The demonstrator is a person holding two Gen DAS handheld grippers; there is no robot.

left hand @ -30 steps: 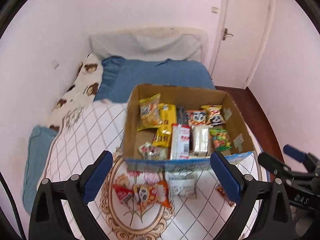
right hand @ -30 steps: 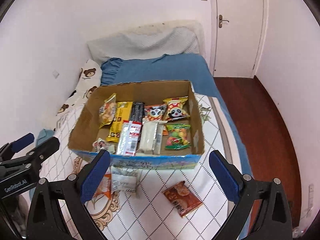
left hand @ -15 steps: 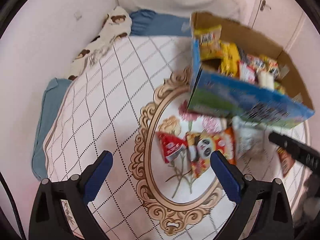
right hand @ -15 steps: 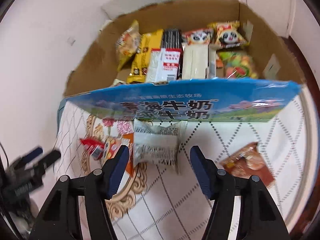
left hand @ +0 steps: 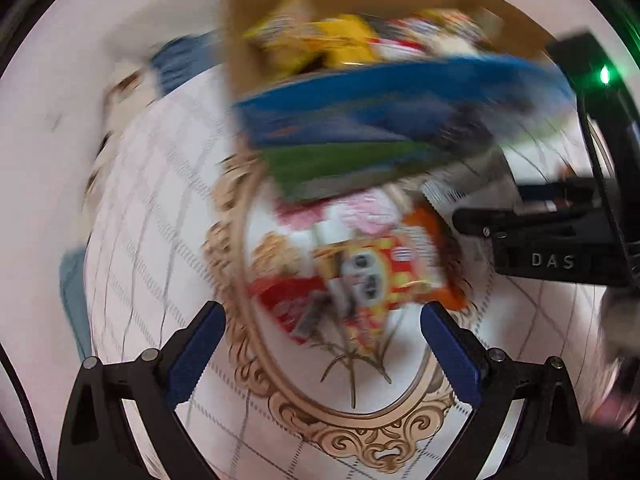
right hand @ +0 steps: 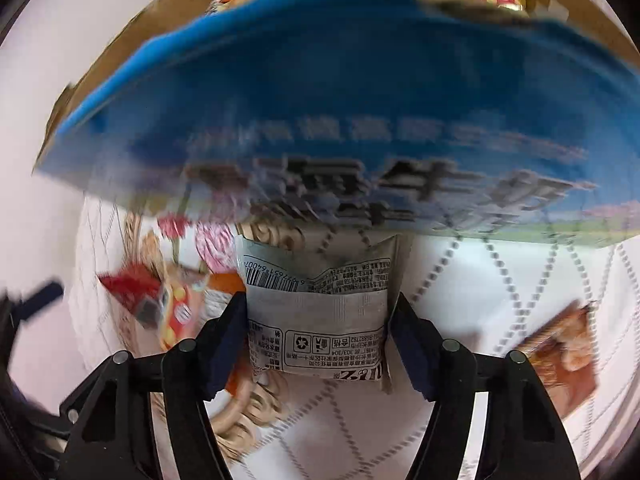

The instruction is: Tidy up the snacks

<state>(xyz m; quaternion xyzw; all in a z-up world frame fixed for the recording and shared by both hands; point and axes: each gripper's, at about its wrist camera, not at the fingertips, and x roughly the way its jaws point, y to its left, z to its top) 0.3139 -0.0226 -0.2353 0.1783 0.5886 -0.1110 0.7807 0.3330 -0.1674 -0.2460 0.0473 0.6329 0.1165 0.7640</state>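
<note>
Down on the bed (left hand: 132, 264), with its white diamond-stitched cover and gold scrollwork oval, sits the big cardboard box (right hand: 360, 92), blue printed front wall facing the cameras, badly smeared by blur in both views. Yellow and red snack packets (left hand: 336, 44) show over its rim, too blurred to tell apart.

Just in front of the box, on the cover, lies the loose lot. The left gripper (left hand: 322, 350) hangs above the red panda-face packet (left hand: 372, 276), fingers (left hand: 194, 354) spread wide, nothing between them, the packet beyond the tips. A smaller red packet (right hand: 132, 292) lies beside it.

Over to the right gripper (right hand: 318, 344): its fingers (right hand: 226, 340) flank the grey-white packet (right hand: 320, 312), barcode side up, which lies against the foot of the box. The jaws are opening right now with the packet between them; the pads sit tight at its side edges, though whether they still press I cannot tell for certain. A brown packet (right hand: 560, 356) lies off to the right, well apart.
</note>
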